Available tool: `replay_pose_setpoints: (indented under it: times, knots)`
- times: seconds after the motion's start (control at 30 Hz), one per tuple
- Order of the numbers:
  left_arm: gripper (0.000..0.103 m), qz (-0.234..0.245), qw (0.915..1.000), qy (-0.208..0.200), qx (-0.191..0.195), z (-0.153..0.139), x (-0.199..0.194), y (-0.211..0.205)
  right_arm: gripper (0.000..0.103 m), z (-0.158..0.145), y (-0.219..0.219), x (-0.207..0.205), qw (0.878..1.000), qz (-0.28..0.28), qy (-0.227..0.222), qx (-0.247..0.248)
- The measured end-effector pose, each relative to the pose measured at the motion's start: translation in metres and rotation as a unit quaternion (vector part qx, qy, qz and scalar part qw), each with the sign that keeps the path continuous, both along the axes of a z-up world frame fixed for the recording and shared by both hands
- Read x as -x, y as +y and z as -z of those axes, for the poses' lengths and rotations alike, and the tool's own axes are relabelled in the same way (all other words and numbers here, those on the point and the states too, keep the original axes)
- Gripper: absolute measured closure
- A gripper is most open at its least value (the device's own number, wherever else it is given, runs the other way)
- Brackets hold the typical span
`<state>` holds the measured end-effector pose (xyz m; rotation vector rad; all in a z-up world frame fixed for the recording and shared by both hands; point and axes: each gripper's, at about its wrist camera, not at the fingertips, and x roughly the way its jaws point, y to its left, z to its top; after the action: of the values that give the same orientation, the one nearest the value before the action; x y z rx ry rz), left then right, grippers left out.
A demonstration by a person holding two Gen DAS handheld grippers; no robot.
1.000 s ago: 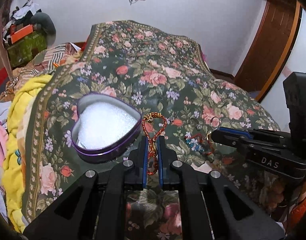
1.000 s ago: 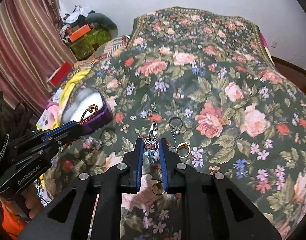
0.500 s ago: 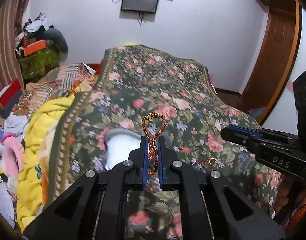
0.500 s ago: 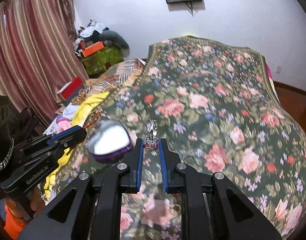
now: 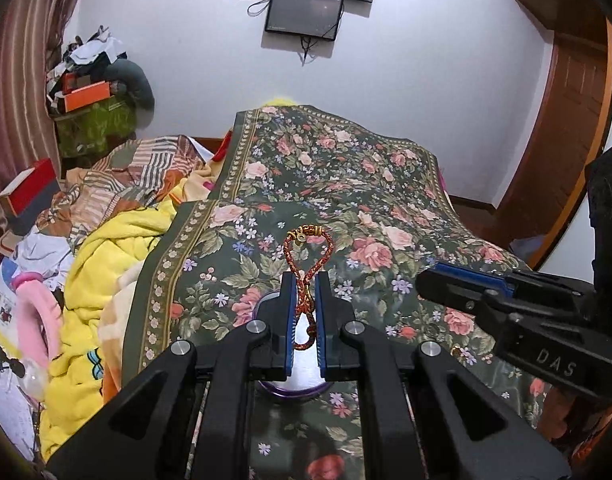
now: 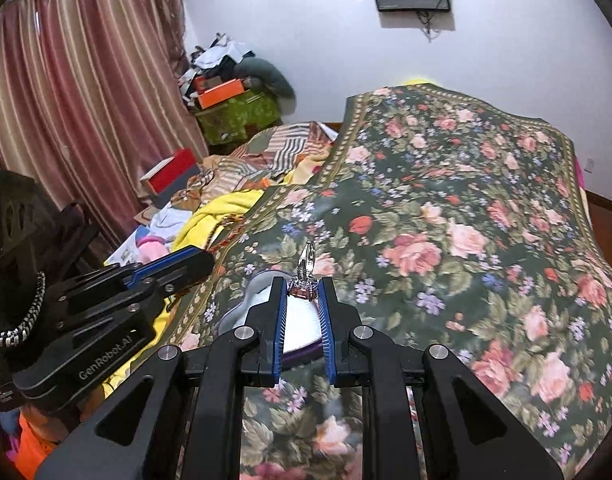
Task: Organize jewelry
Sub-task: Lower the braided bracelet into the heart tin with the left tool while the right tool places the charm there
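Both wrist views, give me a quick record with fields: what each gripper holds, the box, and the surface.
left gripper: jaws shut on the red and gold braided bracelet, loop sticking up
right gripper: jaws shut on the ring with a pink stone
heart-shaped box: open, white lining, purple rim, below both grippers
surface: floral bedspread
placed in box so far: nothing visible
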<state>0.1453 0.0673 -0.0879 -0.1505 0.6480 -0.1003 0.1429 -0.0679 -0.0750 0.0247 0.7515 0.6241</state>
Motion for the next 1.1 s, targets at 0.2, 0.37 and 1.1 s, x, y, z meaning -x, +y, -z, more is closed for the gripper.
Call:
replay_pose_setpoints:
  times: [0.2,0.37,1.1]
  knots:
    - [0.096,0.019,0.9991,0.031,0.023,0.022,-0.015,0.006,0.089,0.022,0.021,-0.013,0.999,-0.019,0.023,0.017]
    - [0.096,0.027,0.9982,0.050,0.021,0.039,-0.025,0.002,0.089,0.036,0.030,-0.022,0.998,-0.031,0.038,0.037]
    - [0.077,0.011,0.9983,0.056,0.014,0.038,-0.022,0.017,0.088,0.043,0.038,-0.025,0.996,-0.044,0.052,0.056]
